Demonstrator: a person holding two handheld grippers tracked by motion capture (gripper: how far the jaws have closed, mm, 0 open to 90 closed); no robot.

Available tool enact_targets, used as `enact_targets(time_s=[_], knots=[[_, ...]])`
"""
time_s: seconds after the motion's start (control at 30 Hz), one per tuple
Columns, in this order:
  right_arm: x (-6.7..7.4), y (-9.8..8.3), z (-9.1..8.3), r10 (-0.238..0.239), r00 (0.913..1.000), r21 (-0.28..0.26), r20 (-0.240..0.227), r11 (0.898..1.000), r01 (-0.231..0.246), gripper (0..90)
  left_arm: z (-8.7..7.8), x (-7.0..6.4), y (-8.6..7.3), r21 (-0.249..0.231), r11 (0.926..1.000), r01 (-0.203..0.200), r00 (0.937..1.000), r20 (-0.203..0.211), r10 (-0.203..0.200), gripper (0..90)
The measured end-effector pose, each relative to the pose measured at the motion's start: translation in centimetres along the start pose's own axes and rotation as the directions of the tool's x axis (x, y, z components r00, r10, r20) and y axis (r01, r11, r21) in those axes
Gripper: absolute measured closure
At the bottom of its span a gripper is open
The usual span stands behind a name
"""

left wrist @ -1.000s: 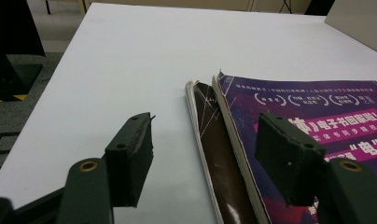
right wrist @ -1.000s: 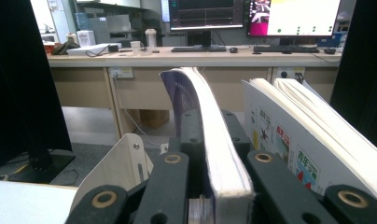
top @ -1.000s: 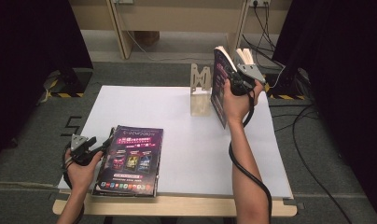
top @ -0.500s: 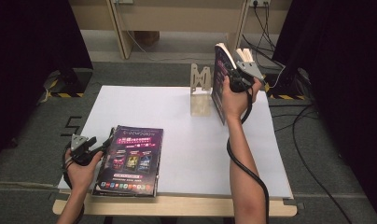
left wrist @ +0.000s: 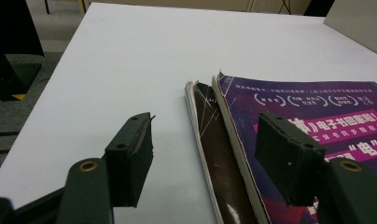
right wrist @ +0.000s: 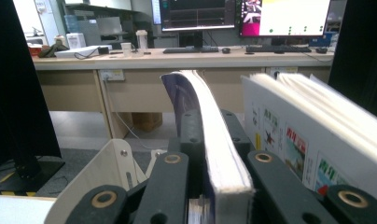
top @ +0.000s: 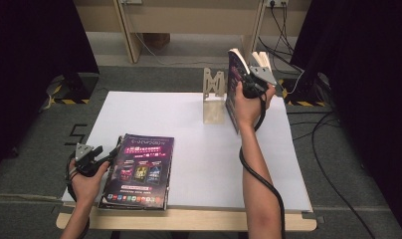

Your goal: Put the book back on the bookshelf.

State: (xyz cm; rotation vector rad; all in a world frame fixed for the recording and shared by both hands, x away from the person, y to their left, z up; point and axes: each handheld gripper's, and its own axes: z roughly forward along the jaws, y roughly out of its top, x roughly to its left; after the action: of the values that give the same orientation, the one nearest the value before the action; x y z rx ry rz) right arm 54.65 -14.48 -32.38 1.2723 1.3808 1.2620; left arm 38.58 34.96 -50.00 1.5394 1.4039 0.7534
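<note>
Clamping an upright purple-covered book [top: 233,89] beside the pale wooden book stand [top: 214,97], the right gripper [top: 249,84] grips firmly; the left gripper [top: 107,158] rests released by stacked purple magazines [top: 139,169]

An office or lab: a long desk [right wrist: 177,58] bearing monitors [right wrist: 196,14], keyboards [right wrist: 277,48] and wall sockets [right wrist: 111,74].

Thick purple-covered paperback book [top: 232,89] held upright on edge at the white table's far right, beside a wooden stand. Two purple glossy magazines [top: 139,169] lie stacked flat at the near-left table edge.
</note>
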Motion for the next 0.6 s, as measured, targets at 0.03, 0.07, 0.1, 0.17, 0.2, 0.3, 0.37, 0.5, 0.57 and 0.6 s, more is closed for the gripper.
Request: enact_targets(time_s=[0.03,0.07,0.1,0.17,0.2,0.3,0.37,0.5,0.57,0.6], knots=[[0.0,-0.2,0.0,0.001,1.0,0.0,0.001,1.0,-0.001,83.2,0.0,0.0,0.0,-0.001,1.0,0.002,1.0,0.0,-0.002,36.3],[0.0,-0.3,-0.1,-0.006,1.0,-0.007,0.005,1.0,0.006,83.2,0.0,0.0,0.0,-0.001,1.0,0.002,1.0,0.0,-0.002,36.3],[0.0,-0.3,-0.1,-0.003,1.0,-0.008,0.006,1.0,0.003,83.2,0.0,0.0,0.0,-0.001,1.0,0.002,1.0,0.0,-0.002,36.3],[-0.1,-0.4,-0.2,-0.01,0.9999,-0.004,0.006,1.0,0.01,83.1,0.0,0.0,0.0,-0.001,1.0,0.001,1.0,0.0,-0.001,36.3],[0.0,-0.4,-0.4,-0.012,0.9999,0.003,0.001,1.0,0.012,83.0,0.0,0.0,0.0,0.0,1.0,-0.001,1.0,0.0,0.001,36.3],[-0.2,-0.7,-0.7,-0.021,0.9998,0.005,0.003,1.0,0.021,82.8,0.0,0.0,0.0,0.0,1.0,-0.002,1.0,0.0,0.002,36.2],[-0.2,-0.8,-1.0,-0.026,0.9997,0.013,0.003,1.0,0.026,82.7,0.0,-0.1,0.0,0.0,1.0,-0.005,1.0,-0.002,0.005,36.2],[-0.4,-0.7,-1.4,-0.021,0.9998,0.026,-0.005,0.999,0.022,82.3,0.0,-0.1,0.0,0.0,1.0,-0.009,1.0,-0.003,0.009,36.2],[-0.5,-0.7,-1.6,-0.026,0.9996,0.032,-0.006,0.999,0.026,82.0,0.0,-0.1,0.0,-0.001,1.0,-0.007,1.0,-0.003,0.007,36.2],[-0.5,-0.7,-1.7,-0.025,0.9997,0.032,-0.007,0.999,0.025,81.7,0.0,-0.1,0.0,0.0,1.0,-0.006,1.0,-0.003,0.006,36.2]])
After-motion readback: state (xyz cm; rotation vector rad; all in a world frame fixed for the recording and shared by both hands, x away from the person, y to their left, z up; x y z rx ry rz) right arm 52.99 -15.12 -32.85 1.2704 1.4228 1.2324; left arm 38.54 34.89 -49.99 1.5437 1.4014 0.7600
